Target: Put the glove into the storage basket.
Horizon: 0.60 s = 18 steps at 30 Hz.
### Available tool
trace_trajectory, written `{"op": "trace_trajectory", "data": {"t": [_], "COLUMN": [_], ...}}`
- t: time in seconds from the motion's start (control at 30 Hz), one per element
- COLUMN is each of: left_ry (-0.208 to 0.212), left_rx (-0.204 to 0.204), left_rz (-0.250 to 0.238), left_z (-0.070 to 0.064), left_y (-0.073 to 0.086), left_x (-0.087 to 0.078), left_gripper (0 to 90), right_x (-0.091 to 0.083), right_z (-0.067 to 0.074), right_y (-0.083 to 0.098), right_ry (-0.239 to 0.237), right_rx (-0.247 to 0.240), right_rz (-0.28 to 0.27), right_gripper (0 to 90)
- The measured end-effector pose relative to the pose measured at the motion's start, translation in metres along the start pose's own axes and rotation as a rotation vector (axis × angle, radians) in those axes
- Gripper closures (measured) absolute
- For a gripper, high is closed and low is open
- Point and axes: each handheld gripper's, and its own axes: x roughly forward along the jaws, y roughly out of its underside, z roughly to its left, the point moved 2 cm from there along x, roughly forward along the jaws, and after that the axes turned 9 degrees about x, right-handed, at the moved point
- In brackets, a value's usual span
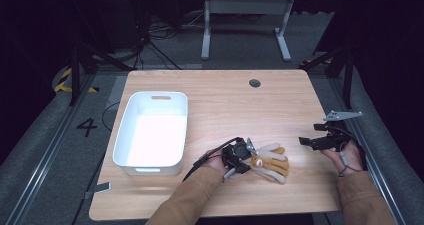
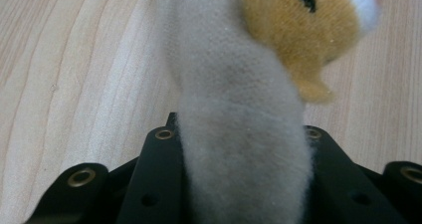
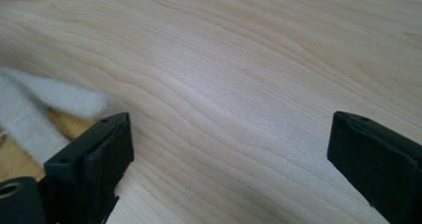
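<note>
Left hand-held gripper (image 1: pixel 248 157) is clamped on the plush toy (image 1: pixel 270 162): in the left gripper view both black jaws squeeze a grey-white limb of it (image 2: pixel 244 149), tan head with a dark eye just beyond. The toy lies on the bench (image 1: pixel 225 100) near the front edge, right of the white bin (image 1: pixel 150 135) and apart from it, cream and tan limbs splayed out to the right.

Right hand-held gripper (image 1: pixel 306 142) hovers off to the right, jaws wide with nothing between them; in its own view there is bare wood between the jaws and a bit of the toy's pale fabric (image 3: pixel 35 104) past the left one.

Read: the grasp step looks complete, lift not started. The bin sits empty, so probably the drop target. Next move calls for a straight lift high enough to clear the rim, then a carry left over the bin. Grip is on one soft limb, so expect the body to dangle and swing; keep it slow.
</note>
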Motion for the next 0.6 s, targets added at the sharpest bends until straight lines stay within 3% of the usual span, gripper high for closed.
{"op": "trace_trajectory", "data": {"t": [0.17, 0.37, 0.43, 0.6], "left_ry": [0.022, -0.018, -0.011, -0.006], "left_rx": [-0.026, -0.036, -0.055, -0.059], "left_rz": [-0.013, -0.001, -0.010, -0.038], "left_z": [0.002, 0.001, 0.001, 0.000], "left_y": [0.001, -0.001, -0.001, -0.005], "left_x": [-0.002, -0.003, -0.006, -0.018], "left_gripper": [69.2, 68.8, 69.2, 69.6], "right_x": [-0.002, -0.002, -0.001, -0.002], "right_z": [0.000, 0.001, 0.001, -0.002], "right_y": [0.001, 0.001, 0.001, 0.000], "right_ry": [-0.007, 0.007, 0.008, -0.022], "right_rx": [-0.002, -0.020, -0.020, 0.018], "right_rz": [-0.007, -0.004, 0.001, -0.006], "right_gripper": [7.2, 7.3, 7.3, 7.3]}}
